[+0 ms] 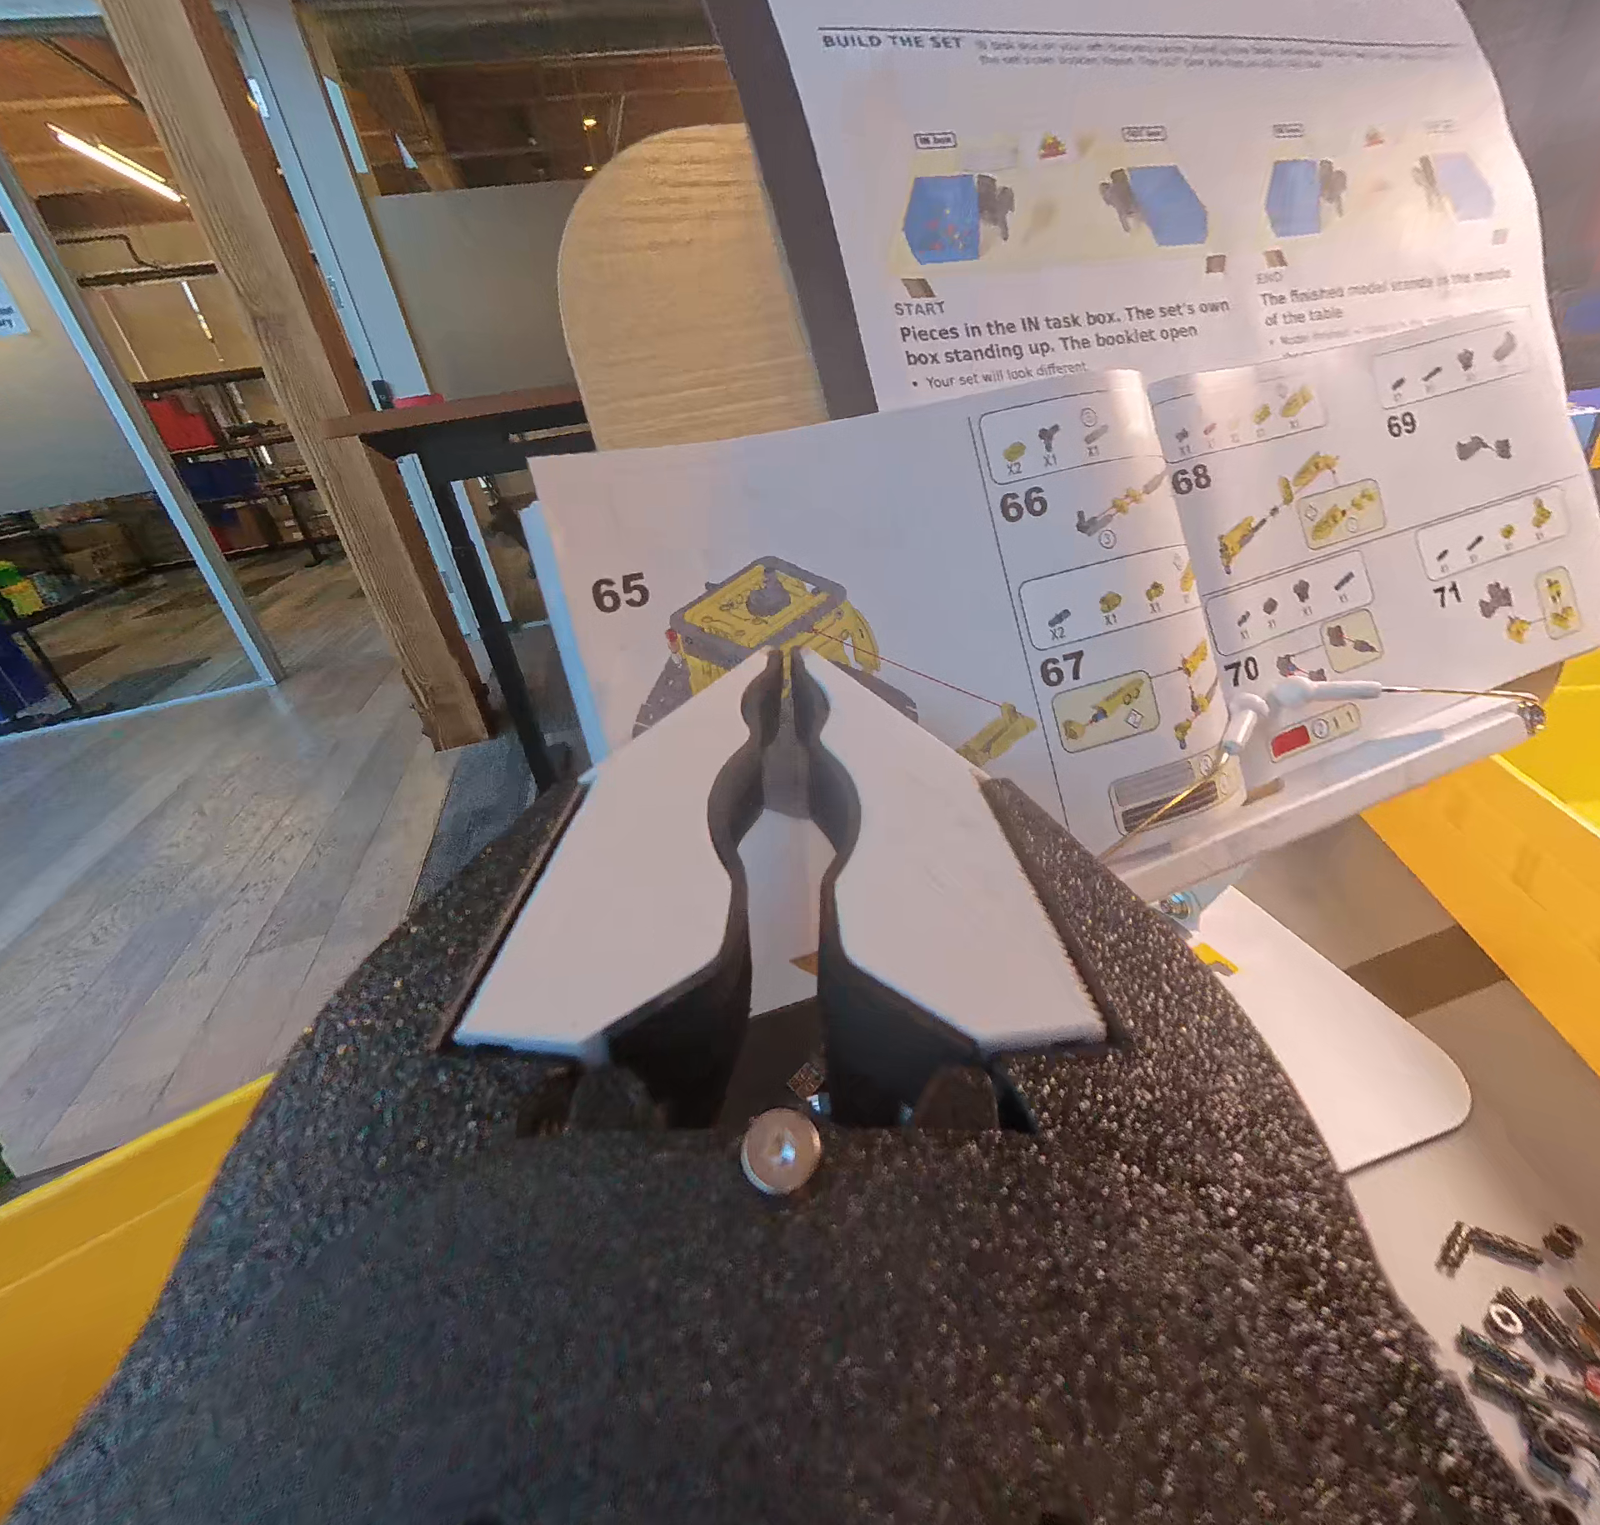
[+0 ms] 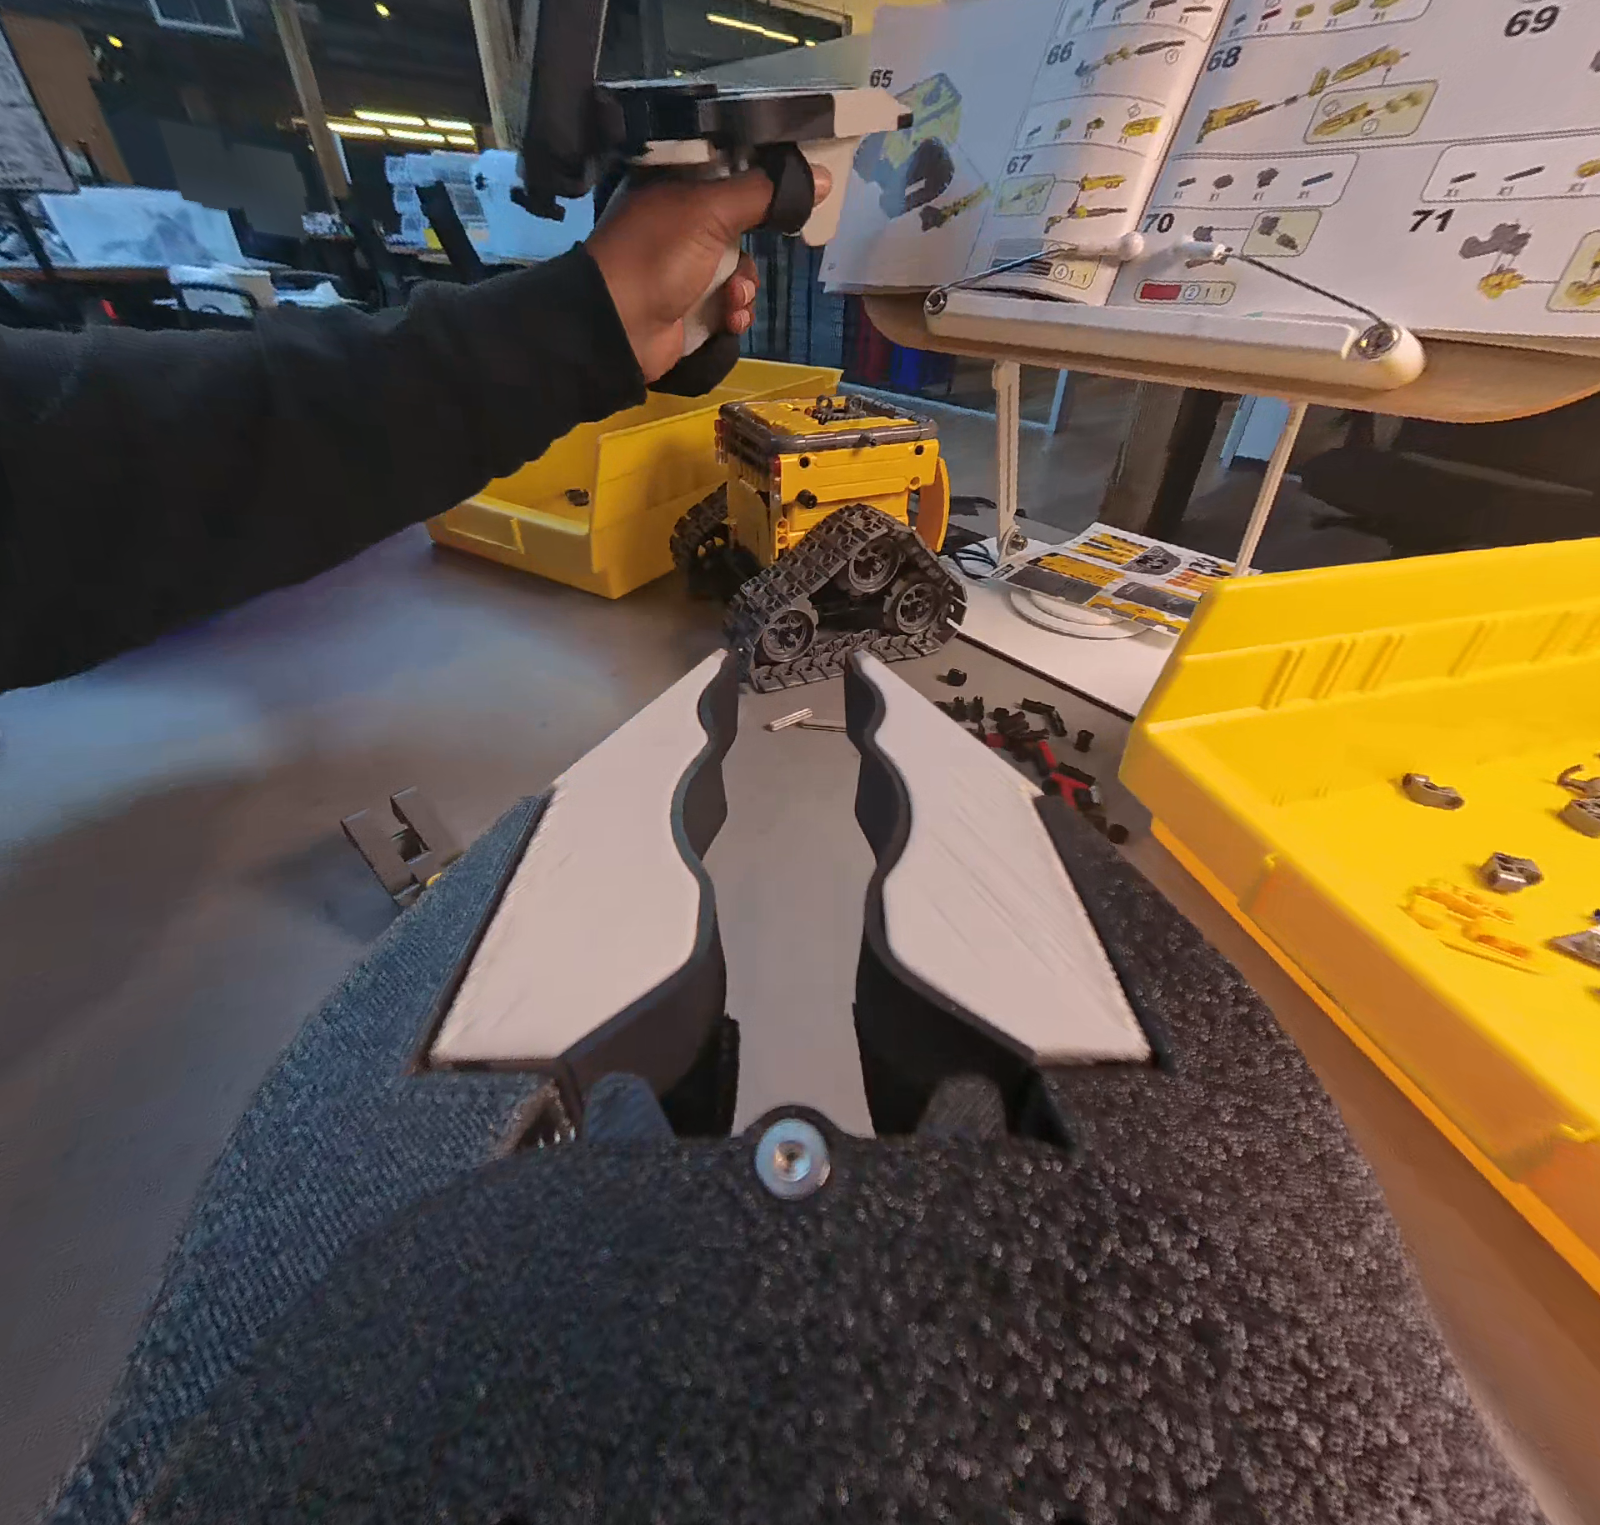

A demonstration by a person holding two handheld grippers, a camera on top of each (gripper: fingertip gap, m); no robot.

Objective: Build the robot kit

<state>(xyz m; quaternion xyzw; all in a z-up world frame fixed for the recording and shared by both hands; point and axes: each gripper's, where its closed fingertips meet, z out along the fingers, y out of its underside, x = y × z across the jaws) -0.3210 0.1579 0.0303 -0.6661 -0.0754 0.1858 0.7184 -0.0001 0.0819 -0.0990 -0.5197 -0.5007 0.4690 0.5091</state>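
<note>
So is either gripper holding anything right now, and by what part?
No. The left gripper is shut on nothing, raised before the booklet. The right gripper is open and empty, near the tracked model.

Open-plan office or workshop space, fitted out as an assembly workstation. Evidence: grey table carrying yellow parts bins, loose small building pieces, a half-built tracked toy vehicle and an instruction booklet on a stand. Background: glass partitions, timber posts, wood-plank floor, shelving with coloured storage boxes, ceiling strip lights.
</note>
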